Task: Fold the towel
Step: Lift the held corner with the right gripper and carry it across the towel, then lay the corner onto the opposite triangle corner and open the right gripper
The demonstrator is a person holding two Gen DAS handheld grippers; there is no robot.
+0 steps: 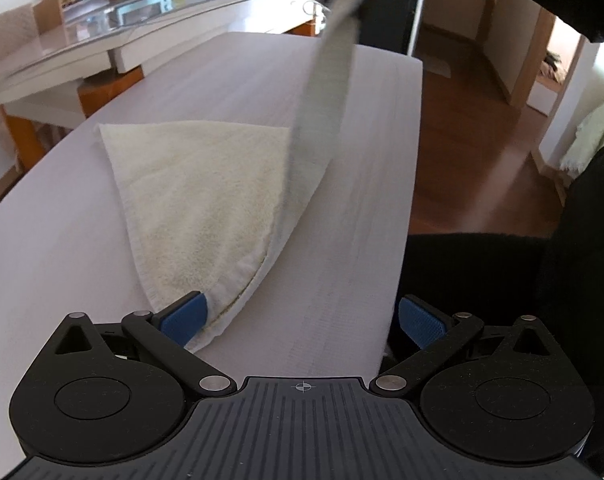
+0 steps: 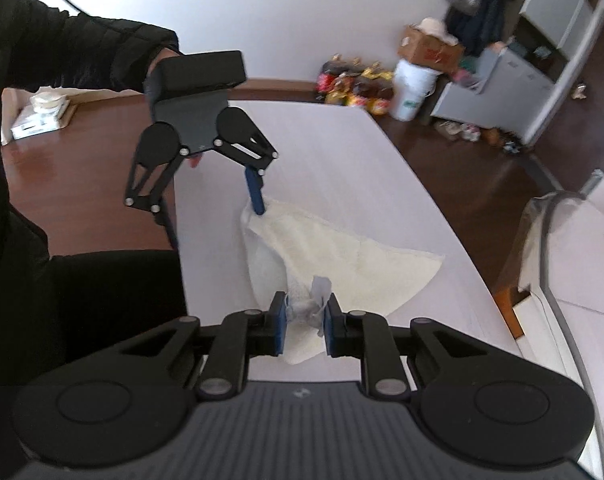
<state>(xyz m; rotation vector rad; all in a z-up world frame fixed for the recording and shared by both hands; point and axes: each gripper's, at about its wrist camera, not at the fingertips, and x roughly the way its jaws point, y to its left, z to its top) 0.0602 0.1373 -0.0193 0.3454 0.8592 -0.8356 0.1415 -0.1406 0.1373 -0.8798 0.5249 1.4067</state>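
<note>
- The right gripper wants to carry its corner across, low and taut, to land squarely on the far edge — my read of the fold in hand.
- Right gripper: jaws nearly together, clamped on a bunched corner of the towel, cloth rising between the pads.
- Left gripper: jaws wide apart, holding nothing; its left pad seems to touch the towel's near corner, though blur makes that uncertain.
- The towel lies on the tabletop ahead of the left gripper, one strip lifted.
</note>
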